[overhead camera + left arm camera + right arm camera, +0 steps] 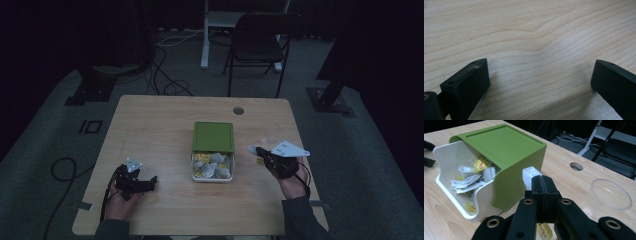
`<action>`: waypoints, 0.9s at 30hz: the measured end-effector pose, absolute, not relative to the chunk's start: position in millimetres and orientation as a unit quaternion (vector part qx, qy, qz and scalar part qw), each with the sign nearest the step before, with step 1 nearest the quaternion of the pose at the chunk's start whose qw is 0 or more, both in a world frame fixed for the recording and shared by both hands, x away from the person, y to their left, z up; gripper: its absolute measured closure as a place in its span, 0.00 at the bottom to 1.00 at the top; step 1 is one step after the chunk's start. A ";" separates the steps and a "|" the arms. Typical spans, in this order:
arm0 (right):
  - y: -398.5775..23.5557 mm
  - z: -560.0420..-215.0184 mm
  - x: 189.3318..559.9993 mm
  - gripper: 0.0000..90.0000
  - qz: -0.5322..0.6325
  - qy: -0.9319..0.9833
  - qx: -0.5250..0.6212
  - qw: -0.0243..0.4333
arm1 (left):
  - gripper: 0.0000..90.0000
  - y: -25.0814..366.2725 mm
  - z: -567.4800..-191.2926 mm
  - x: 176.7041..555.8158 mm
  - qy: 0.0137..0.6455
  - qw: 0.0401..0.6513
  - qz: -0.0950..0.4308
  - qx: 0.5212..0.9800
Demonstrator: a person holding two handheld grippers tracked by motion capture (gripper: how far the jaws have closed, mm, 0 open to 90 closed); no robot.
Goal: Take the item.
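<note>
Right hand-held gripper (543,185) clamps a white tea bag (530,175); right gripper view reveals a clear bowl (611,194) lower right. Left hand-held gripper (540,75) wide over grained table (529,30).

Box (213,150) at mid-desk (165,115), lid (213,136) slid toward far edge, tea bags (212,165) inside the uncovered near part. Left gripper (150,183) near left front corner. Right gripper (256,150) just right of box, pinching one tea bag (531,175). Bowl (611,194) toward right edge.
</note>
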State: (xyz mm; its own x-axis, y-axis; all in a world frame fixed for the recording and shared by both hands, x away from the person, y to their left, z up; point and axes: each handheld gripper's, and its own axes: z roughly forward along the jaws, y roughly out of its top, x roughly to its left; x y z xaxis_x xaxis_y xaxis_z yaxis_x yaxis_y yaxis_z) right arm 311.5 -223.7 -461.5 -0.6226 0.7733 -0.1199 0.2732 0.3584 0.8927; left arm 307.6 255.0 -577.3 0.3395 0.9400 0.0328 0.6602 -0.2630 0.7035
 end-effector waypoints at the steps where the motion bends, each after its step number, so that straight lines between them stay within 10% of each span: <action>1: -224.2 -461.0 312.6 1.00 0.455 0.777 0.338 0.275 | 0.03 255.0 -577.3 307.6 0.526 0.303 0.231 0.760; 27: -238.9 -456.6 333.6 1.00 0.454 0.766 0.352 0.287 | 0.03 255.0 -577.3 307.5 0.526 0.303 0.231 0.760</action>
State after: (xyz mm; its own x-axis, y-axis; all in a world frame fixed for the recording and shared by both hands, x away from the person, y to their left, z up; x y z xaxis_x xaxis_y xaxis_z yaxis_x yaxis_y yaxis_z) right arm 333.6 -238.9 -456.6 -0.5879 0.7999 -0.1204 0.2783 0.3397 0.8984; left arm 307.5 255.0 -577.3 0.3395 0.9400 0.0326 0.6605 -0.2629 0.7033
